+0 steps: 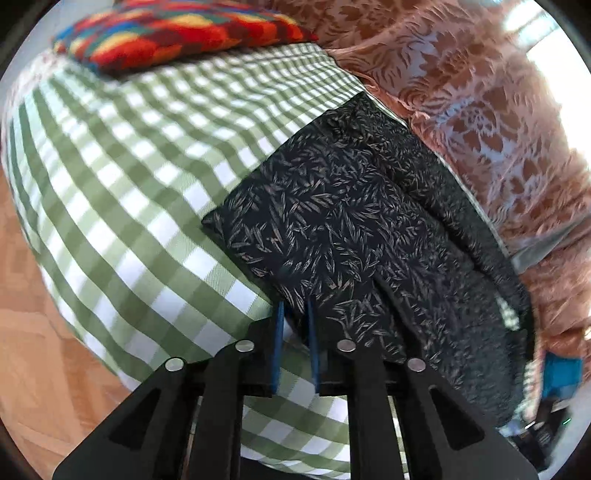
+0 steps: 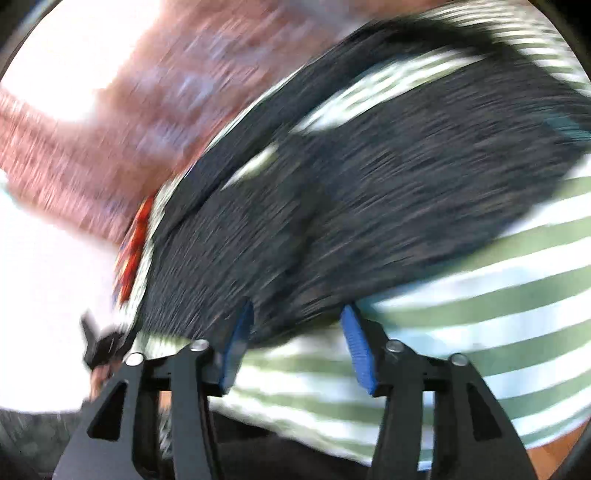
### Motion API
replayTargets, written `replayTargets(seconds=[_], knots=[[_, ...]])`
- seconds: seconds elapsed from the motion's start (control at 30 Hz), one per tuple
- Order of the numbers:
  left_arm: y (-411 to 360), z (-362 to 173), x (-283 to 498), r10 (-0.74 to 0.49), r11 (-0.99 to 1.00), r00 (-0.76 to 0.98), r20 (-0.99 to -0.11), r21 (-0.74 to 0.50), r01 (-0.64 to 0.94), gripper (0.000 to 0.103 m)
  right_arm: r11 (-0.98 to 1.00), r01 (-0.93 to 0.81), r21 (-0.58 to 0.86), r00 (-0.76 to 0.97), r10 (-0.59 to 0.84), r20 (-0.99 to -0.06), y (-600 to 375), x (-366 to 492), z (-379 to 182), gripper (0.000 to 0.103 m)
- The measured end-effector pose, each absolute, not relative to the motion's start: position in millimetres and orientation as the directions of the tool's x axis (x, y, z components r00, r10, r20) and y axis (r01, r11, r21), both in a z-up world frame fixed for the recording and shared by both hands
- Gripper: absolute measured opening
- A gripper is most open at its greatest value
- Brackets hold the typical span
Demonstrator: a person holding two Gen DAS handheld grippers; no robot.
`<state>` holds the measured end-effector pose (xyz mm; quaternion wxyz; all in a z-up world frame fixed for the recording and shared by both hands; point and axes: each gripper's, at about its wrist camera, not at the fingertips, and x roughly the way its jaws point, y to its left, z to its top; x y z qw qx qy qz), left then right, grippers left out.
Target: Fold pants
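Note:
Dark leaf-patterned pants [image 1: 351,229] lie folded on the green-and-white checked cover [image 1: 129,166]. My left gripper [image 1: 295,310] sits at the pants' near edge, its blue pads [image 1: 279,332] narrowly apart with nothing between them. In the blurred right wrist view the pants [image 2: 369,203] stretch across the checked cover [image 2: 480,314]. My right gripper [image 2: 297,314] is open, its blue pads [image 2: 356,350] wide apart at the pants' near edge, holding nothing.
A red, yellow and blue patterned pillow [image 1: 177,33] lies at the far end of the cover. A pink floral curtain [image 1: 480,110] hangs along the right side. Wooden floor [image 1: 29,332] shows at left. The other gripper's blue pad [image 1: 561,373] shows at right.

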<state>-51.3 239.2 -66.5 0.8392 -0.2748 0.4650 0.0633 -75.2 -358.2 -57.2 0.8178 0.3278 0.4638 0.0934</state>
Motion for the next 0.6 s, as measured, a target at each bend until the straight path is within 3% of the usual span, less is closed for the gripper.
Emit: replayTargets(seconds=[0.17,0.3,0.33,0.4,0.47,0.6], knots=[[237.4,-45.5,-60.0,0.009,0.889,0.589,-0.808,-0.263,-0.375,0.041,0.661,0.504,0.556,0.65,0.134,-0.748,-472.6,-84.1,-65.0,0.059],[242.0,-31.6,-63.8,0.043,0.883,0.627,-0.778,-0.264,-0.388,0.043,0.592,0.626,0.508,0.626,0.006,-0.78,-524.7,-69.5,-80.4,0.054],[239.1,-28.6,-62.4,0.043,0.888,0.634,-0.772,-0.261,-0.378,0.043,0.58,0.636,0.51,0.626,-0.002,-0.779,-531.3,-65.0,-82.6,0.052],[226.9,-23.9,-56.4,0.027,0.904,0.649,-0.76,-0.259,-0.341,0.043,0.577,0.64,0.507,0.628,-0.013,-0.778,-536.1,-47.9,-83.5,0.035],[212.2,-22.5,-47.6,-0.011,0.919,0.655,-0.756,-0.266,-0.291,0.043,0.59,0.651,0.478,0.606,-0.023,-0.795,-538.8,-36.9,-84.8,0.011],[176.4,-27.1,-26.1,-0.08,0.95,0.648,-0.758,-0.255,-0.181,0.043,0.621,0.655,0.431,0.598,-0.077,-0.797,-538.2,-46.1,-74.6,0.006]])
